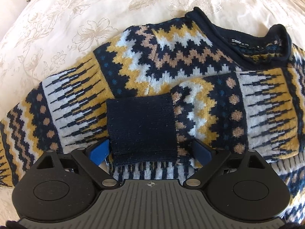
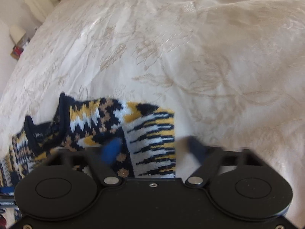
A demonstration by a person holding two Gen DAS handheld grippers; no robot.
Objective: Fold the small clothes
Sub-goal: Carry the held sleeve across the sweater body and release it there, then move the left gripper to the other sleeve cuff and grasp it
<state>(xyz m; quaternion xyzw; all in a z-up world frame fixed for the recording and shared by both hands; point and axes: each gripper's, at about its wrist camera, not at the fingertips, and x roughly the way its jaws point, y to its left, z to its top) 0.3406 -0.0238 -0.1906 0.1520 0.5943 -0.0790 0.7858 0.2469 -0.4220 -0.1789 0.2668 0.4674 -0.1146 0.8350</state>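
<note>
Sweater: spread on your bedspread.
Left gripper: jaws wide, navy cuff lying between them, unpinched.
Right gripper: blurred jaws apart, straddling the sweater's folded sleeve edge.

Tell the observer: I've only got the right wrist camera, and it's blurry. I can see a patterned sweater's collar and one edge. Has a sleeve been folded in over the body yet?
Observer: Yes. In the left wrist view one sleeve lies across the front of the sweater, with its navy cuff near the middle.
Operator: Is the left gripper holding that cuff?
Observer: No. The left gripper has its jaws open on either side of the cuff, not pressing it.
Operator: And the second sleeve?
Observer: The other sleeve stretches out sideways over the bedspread, not folded in.
</note>
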